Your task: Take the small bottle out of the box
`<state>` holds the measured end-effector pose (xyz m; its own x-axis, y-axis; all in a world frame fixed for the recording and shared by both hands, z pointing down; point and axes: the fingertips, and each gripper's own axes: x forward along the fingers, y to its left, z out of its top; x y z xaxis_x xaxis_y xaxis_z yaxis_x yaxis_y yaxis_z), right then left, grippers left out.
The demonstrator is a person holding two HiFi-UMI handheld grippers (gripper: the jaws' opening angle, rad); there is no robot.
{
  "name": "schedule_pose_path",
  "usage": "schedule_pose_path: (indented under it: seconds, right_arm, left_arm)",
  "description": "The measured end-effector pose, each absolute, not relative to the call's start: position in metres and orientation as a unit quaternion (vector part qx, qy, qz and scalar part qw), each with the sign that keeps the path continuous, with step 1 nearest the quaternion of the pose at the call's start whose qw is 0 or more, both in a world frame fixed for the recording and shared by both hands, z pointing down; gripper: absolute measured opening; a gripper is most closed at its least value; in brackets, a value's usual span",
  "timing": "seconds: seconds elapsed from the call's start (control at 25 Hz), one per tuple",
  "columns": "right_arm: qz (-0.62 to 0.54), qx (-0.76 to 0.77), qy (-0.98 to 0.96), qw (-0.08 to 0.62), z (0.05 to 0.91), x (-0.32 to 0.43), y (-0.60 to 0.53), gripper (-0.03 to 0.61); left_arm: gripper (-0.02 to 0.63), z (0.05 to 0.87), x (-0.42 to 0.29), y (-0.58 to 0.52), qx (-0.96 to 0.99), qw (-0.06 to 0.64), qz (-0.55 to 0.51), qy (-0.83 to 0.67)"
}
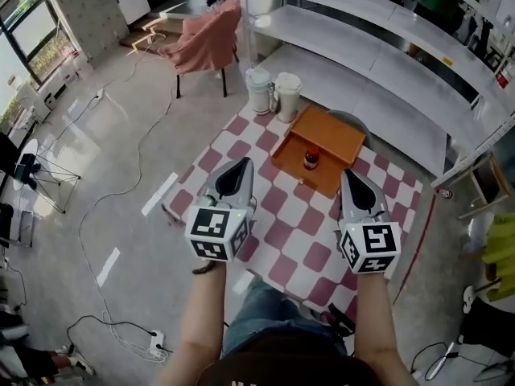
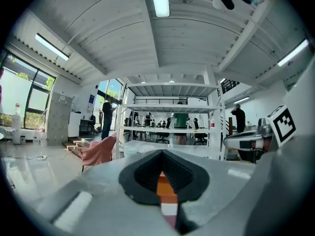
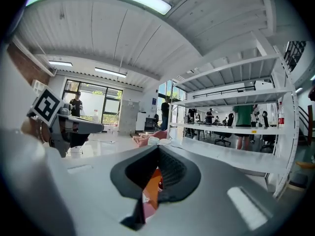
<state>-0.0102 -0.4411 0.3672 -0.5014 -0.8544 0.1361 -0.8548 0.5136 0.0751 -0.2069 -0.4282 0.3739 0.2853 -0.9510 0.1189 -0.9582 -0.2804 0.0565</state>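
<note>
In the head view, the small bottle [image 1: 311, 160] is standing upright on the floor of the open orange box [image 1: 334, 131]. Its long axis is running vertical and its red cap is pointing up. It is sitting in the near half of the box, apart from the walls. The box is lying cornerwise on a red-and-white checkered cloth [image 1: 278, 236], and two white containers [image 1: 259, 91] are standing just beyond its far left corner. The left gripper [image 1: 235, 164] and the right gripper [image 1: 352, 175] are hovering near the box's near side, one at each flank, touching nothing.

In the left gripper view, the jaws are pressing together with nothing between them. Below the tips a sliver of orange box and checkered cloth is showing.

In the right gripper view, the jaws are likewise pressing together and empty. The box's orange and a red speck of the bottle are peeking through the slot beneath them.
</note>
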Motion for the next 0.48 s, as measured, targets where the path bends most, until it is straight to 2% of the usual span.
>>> schedule_pose_path:
  seconds: [0.16,0.2,0.48]
  right_arm:
    - [0.015,0.508,-0.857,0.08,0.384,-0.019,-0.475,0.003]
    - [0.02,0.509,-0.856,0.085,0.391,-0.022,-0.483,0.041]
    - [0.054,0.507,-0.851,0.126,0.443,-0.04,-0.526,0.161]
  left_arm:
    - [0.0,0.388,-0.216,-0.462,0.809,0.064,0.039,-0.583]
    - [0.0,0.392,-0.218,-0.47,0.811,0.066,0.042,-0.579]
    - [0.0,0.43,-0.227,-0.514,0.824,0.084,0.067,-0.556]
